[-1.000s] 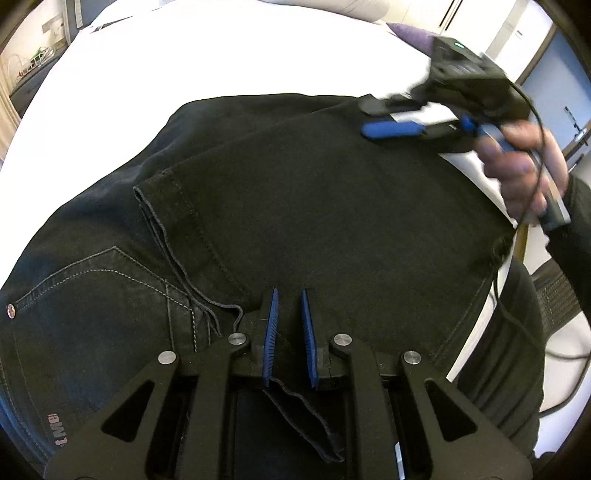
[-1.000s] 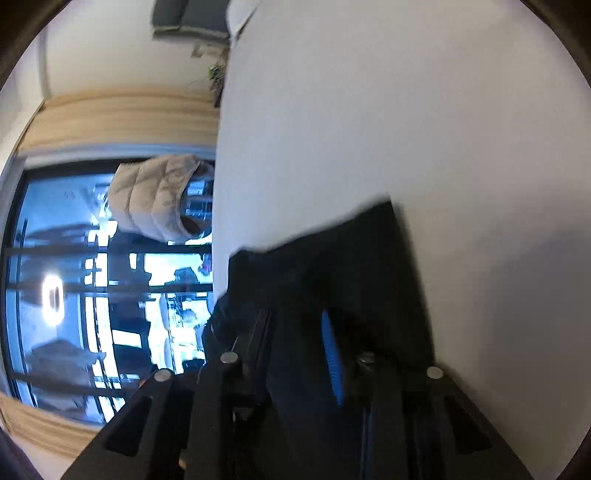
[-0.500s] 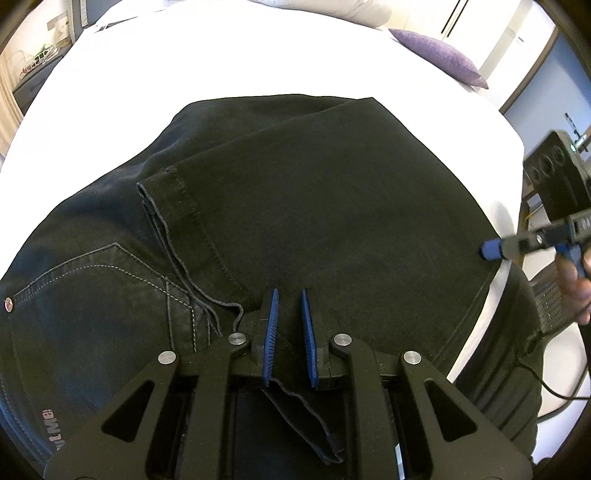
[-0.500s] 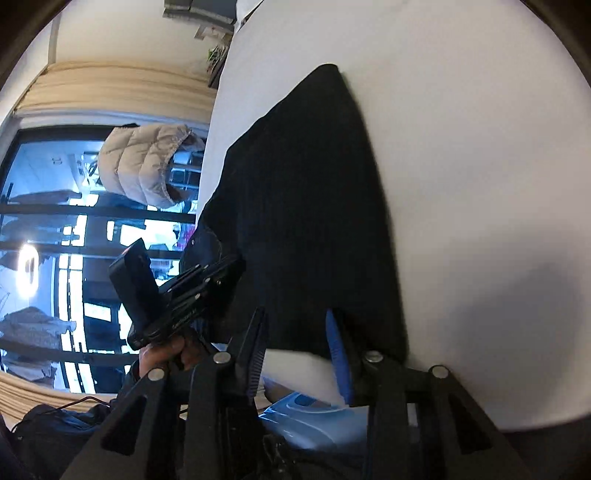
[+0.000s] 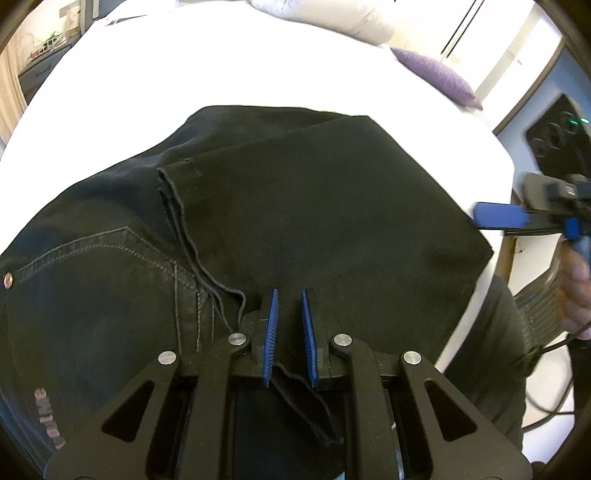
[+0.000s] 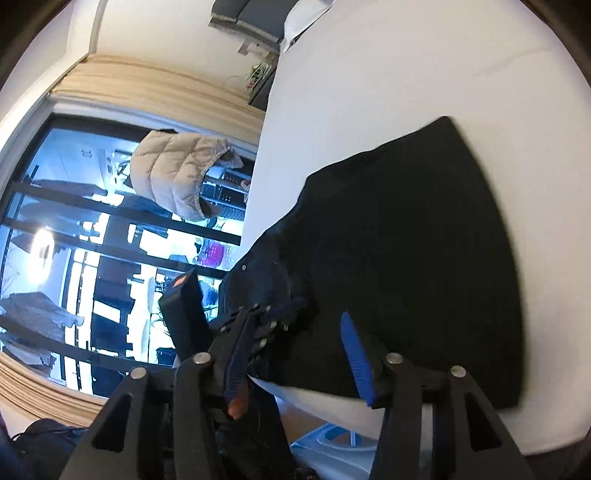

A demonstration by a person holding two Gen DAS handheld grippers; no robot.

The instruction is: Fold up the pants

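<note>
Black jeans (image 5: pixel 280 206) lie on a white bed (image 5: pixel 221 66), the legs folded back over the seat so the hems rest near the back pocket (image 5: pixel 110 266). My left gripper (image 5: pixel 288 325) sits at the near edge, its blue pads slightly apart with a hem fold of the jeans between them. My right gripper (image 5: pixel 498 216) shows at the right, off the jeans' right corner. In the right wrist view the right gripper (image 6: pixel 295 354) is open and empty at the near edge of the jeans (image 6: pixel 406 258).
A grey pillow (image 5: pixel 325 18) and a purple pillow (image 5: pixel 439 77) lie at the far side of the bed. A beige puffer jacket (image 6: pixel 177 170) hangs by a dark window. The bed's edge runs close on the right.
My right gripper let go of the far corner of the jeans, swung off to the right, and now comes back toward the near right corner. The left gripper stayed put.
</note>
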